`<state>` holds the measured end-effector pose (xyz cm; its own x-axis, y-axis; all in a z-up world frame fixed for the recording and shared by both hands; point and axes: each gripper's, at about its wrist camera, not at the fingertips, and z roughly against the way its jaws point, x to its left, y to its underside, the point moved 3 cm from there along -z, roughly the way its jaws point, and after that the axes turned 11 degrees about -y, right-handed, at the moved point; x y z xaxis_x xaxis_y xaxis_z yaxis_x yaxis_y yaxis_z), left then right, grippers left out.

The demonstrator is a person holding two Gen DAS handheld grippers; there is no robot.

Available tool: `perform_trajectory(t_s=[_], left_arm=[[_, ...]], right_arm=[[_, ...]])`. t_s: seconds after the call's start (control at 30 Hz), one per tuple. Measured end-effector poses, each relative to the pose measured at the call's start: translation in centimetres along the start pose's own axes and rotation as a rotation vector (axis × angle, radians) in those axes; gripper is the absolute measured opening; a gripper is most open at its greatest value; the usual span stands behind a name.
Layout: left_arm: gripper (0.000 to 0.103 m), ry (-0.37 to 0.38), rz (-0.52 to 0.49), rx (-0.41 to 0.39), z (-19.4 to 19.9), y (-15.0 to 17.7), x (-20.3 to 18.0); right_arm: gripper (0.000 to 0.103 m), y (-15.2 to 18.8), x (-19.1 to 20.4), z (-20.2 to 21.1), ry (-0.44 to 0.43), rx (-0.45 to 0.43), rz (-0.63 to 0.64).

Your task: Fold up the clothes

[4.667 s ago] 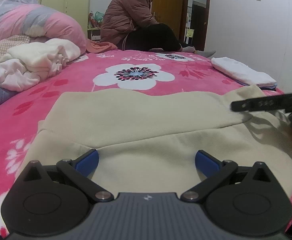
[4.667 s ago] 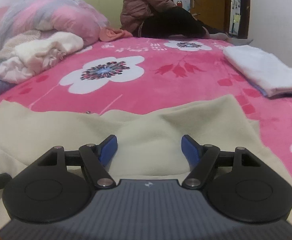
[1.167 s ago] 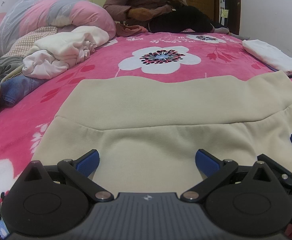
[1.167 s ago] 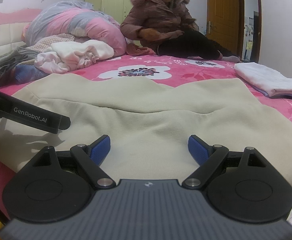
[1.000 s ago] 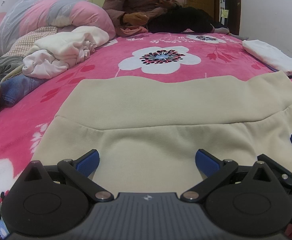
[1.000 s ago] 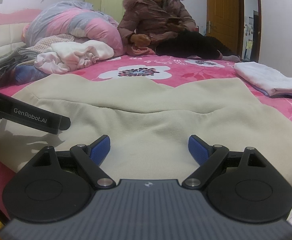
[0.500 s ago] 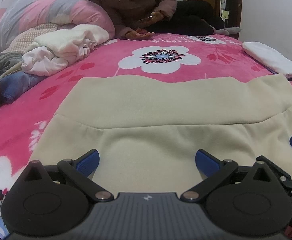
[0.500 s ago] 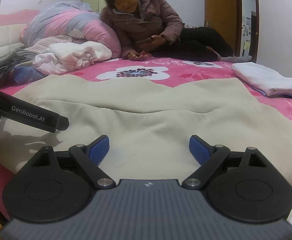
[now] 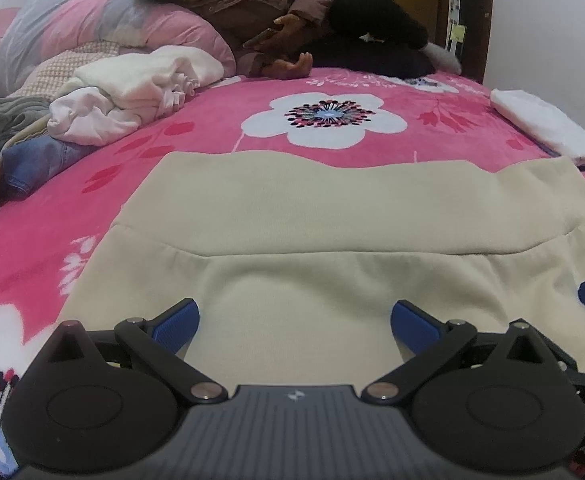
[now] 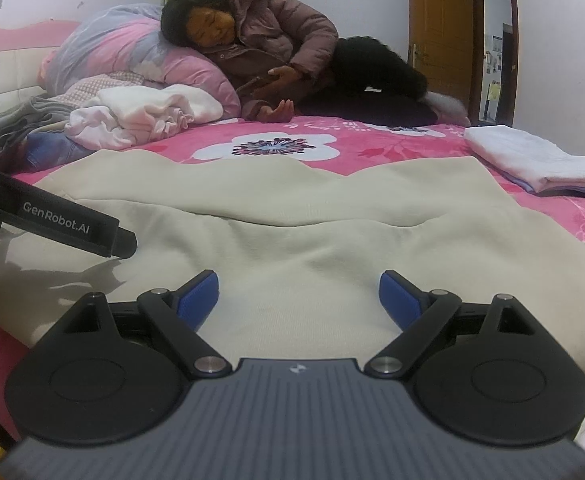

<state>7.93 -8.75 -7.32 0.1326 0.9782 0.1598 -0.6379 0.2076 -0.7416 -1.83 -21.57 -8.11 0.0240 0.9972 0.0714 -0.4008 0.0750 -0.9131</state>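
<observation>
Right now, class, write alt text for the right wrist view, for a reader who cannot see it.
An open hand-held gripper hovers over a beige garment spread on a pink flowered bed. A folded white cloth lies at the right, crumpled clothes at the left, and a person reclines at the far end.

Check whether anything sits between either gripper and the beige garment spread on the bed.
Nothing visible does. The left gripper and right gripper both stand open directly over the beige garment, with only bare cloth between the pads. The unfolded clothes pile and folded white stack lie off to the sides.
</observation>
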Motion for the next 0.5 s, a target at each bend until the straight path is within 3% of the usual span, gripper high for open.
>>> perform_trajectory(t_s=[0.5], left_arm=[[0.103, -0.014, 0.025, -0.045, 0.37, 0.62, 0.12]], right_arm=[[0.089, 0.02, -0.01, -0.07, 0.003, -0.002, 0.000]])
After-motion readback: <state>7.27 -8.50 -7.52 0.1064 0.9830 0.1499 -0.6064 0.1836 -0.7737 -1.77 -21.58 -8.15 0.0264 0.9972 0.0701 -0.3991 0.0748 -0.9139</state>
